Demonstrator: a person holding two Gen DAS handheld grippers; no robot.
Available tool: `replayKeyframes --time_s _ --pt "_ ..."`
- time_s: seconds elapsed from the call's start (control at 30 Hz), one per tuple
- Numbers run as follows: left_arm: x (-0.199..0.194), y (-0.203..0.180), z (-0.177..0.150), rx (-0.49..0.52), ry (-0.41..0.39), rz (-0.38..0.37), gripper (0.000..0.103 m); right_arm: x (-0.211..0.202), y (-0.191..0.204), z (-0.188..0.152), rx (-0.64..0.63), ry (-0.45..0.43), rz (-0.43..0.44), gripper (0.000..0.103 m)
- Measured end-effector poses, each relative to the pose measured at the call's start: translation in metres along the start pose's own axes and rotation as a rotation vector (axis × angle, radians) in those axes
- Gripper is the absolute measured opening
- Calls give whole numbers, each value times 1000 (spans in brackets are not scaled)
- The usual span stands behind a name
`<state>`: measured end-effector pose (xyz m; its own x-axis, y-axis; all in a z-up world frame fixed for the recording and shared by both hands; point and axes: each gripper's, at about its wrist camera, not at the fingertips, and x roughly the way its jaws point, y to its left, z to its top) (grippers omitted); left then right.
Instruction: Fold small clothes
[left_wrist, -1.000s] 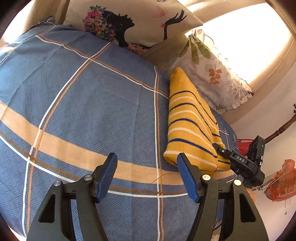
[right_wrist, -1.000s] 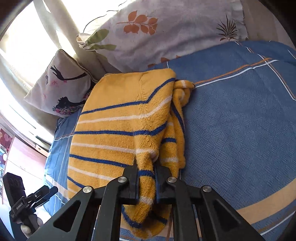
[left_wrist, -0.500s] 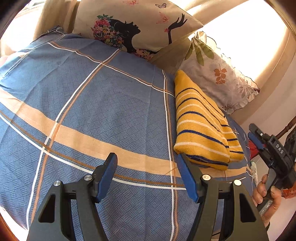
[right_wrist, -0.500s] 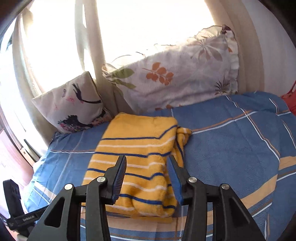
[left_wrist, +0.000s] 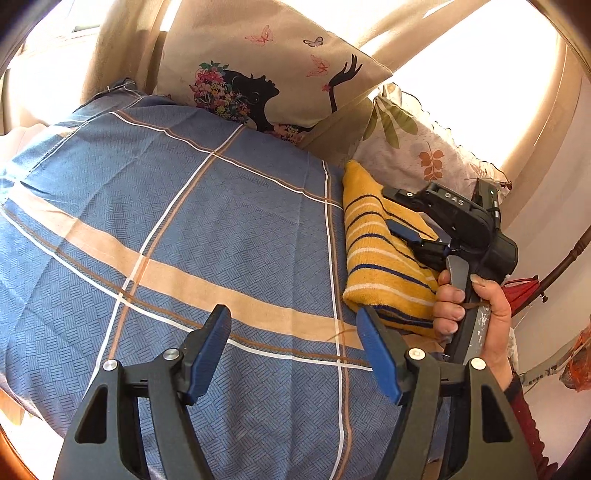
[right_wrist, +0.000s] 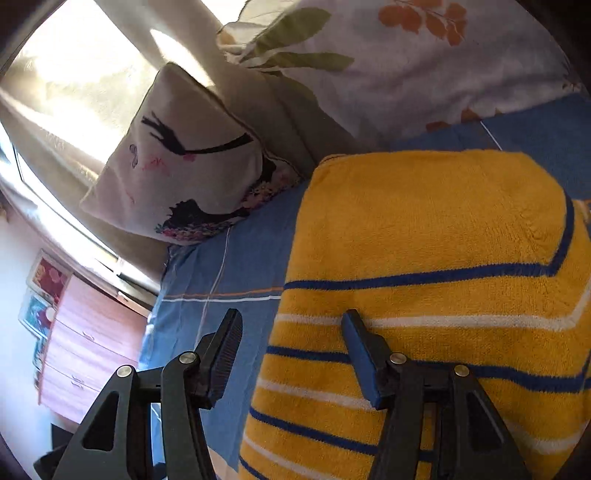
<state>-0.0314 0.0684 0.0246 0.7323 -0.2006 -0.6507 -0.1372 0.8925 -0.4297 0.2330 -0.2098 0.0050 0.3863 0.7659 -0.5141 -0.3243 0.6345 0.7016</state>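
On blue plaid bedsheet (left_wrist: 184, 229), beside pillows: folded yellow knit sweater with blue-white stripes (right_wrist: 424, 258). Soft, light, floppy, likely grips well; pinch near edge. Right gripper (right_wrist: 291, 354) spread, straddling edge; left gripper (left_wrist: 293, 345) spread, empty.

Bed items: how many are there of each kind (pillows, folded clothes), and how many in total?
Pillows: 2, the silhouette-print pillow and the leaf-print pillow
Folded clothes: 1, the yellow striped sweater
Total: 3, all on the blue plaid bedsheet

Right claw (right_wrist: 291, 350) off sweater (right_wrist: 424, 258), parted.
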Motion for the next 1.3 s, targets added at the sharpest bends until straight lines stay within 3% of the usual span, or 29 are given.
replayKeyframes --time_s 0.1,0.33,0.4,0.5,0.63,0.77,0.87,1.07,1.3 --pt "-3 1 1 10 -18 21 71 -24 -18 -6 83 -36 81 60" --pt "1 -12 -6 64 -23 28 74 -111 -64 -55 93 -152 -11 60" --pt "-1 -20 -11 95 -48 61 74 -135 -76 -75 139 -188 -41 64" --pt "-8 -35 -18 161 -113 149 75 -170 -80 -101 136 -274 -117 75" --pt "-31 -58 -27 247 -250 266 91 -194 -66 -124 80 -322 -184 75" --pt "-62 -75 -38 296 -375 308 102 -203 -37 -139 -32 -350 -268 76" --pt "-74 -82 -47 295 -419 335 103 -205 -17 -152 -125 -350 -324 78" --pt "-51 -95 -54 320 -269 249 103 -194 4 -173 -234 -315 -412 81" --pt "-18 -90 -67 323 -123 228 103 -185 -2 -176 -241 -293 -483 81"
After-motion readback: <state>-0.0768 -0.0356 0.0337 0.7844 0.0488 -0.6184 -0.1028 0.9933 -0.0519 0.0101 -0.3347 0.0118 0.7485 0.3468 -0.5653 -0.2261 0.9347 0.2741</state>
